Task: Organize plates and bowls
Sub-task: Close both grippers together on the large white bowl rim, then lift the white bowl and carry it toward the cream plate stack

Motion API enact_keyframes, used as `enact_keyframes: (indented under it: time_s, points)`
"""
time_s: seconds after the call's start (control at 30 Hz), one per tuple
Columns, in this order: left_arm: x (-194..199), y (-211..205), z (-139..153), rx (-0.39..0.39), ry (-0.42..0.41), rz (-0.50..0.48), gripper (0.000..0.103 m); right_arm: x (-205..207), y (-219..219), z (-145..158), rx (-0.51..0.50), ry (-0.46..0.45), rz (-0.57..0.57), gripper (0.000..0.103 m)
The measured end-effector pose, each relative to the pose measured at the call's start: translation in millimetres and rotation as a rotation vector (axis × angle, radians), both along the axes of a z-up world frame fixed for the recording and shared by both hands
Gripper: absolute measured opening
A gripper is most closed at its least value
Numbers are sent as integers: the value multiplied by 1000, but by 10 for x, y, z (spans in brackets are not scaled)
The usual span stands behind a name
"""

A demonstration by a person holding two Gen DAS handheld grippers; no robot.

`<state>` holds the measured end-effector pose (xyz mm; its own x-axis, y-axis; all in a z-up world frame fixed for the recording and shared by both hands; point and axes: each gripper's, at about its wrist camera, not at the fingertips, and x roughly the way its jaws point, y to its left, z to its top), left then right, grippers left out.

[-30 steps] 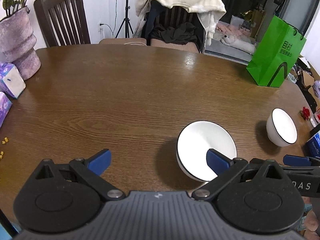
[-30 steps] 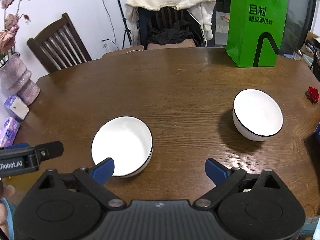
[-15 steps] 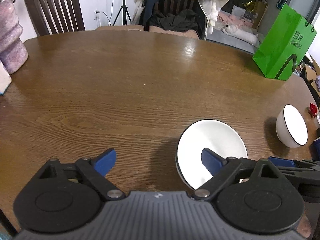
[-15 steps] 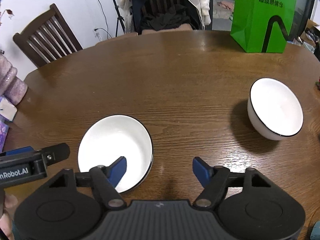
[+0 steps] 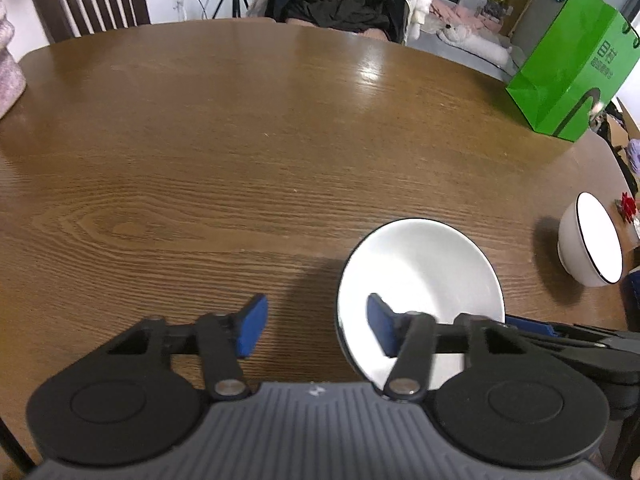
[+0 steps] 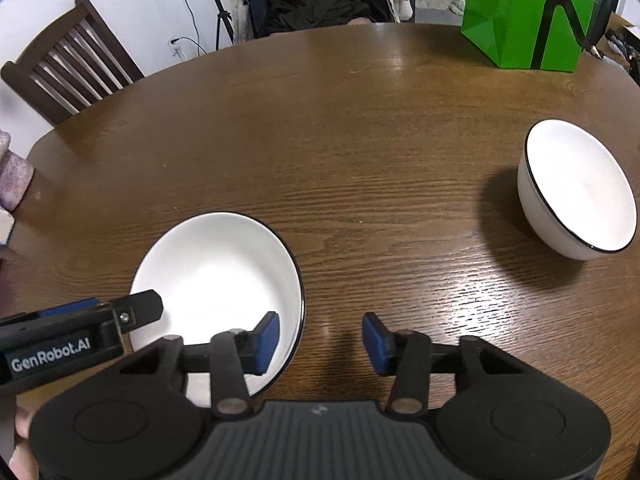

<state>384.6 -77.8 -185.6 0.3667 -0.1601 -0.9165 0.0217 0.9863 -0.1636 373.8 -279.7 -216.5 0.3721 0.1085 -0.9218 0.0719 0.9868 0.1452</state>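
A white bowl with a thin black rim (image 5: 420, 272) (image 6: 216, 268) sits on the brown wooden table (image 5: 240, 140), near its front edge. My left gripper (image 5: 316, 328) straddles the bowl's left wall, with one blue pad inside and one outside. Its jaws are closing, and the pads stand clear of the wall. My right gripper (image 6: 320, 340) straddles the opposite wall the same way, jaws closing, pads apart from the rim. A second white bowl (image 5: 592, 240) (image 6: 576, 192) stands alone farther right.
A green paper bag (image 6: 520, 12) (image 5: 572, 68) stands at the far right of the table. Two wooden chairs (image 6: 68, 68), one draped with clothes, stand behind the far edge. A pinkish vase (image 5: 10, 76) is at the left edge and a small red flower (image 5: 628, 204) at the right.
Both grippers have come down and forward onto the near bowl, which now looks larger. Both pairs of jaws have narrowed from wide open to either side of its walls.
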Motion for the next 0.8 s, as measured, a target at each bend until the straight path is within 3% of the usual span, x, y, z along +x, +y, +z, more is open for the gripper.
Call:
enact_keyframes:
  time_s: [0.07,0.23,0.33,0.8]
  points:
    - [22,-5,-39,-14,15,-9,33,29,-1,-39,5,8,-5,33]
    - [49,-18,-117,-55,42,-29,10,54,47,-85,28,7,3,17]
    - [47,-58,-121,-43,38,-45,8,57,94,-88,27,3,12,8]
    - [-80,-173,17,-39,24,-93,8,-82,21,-12,34,-9,-26,9]
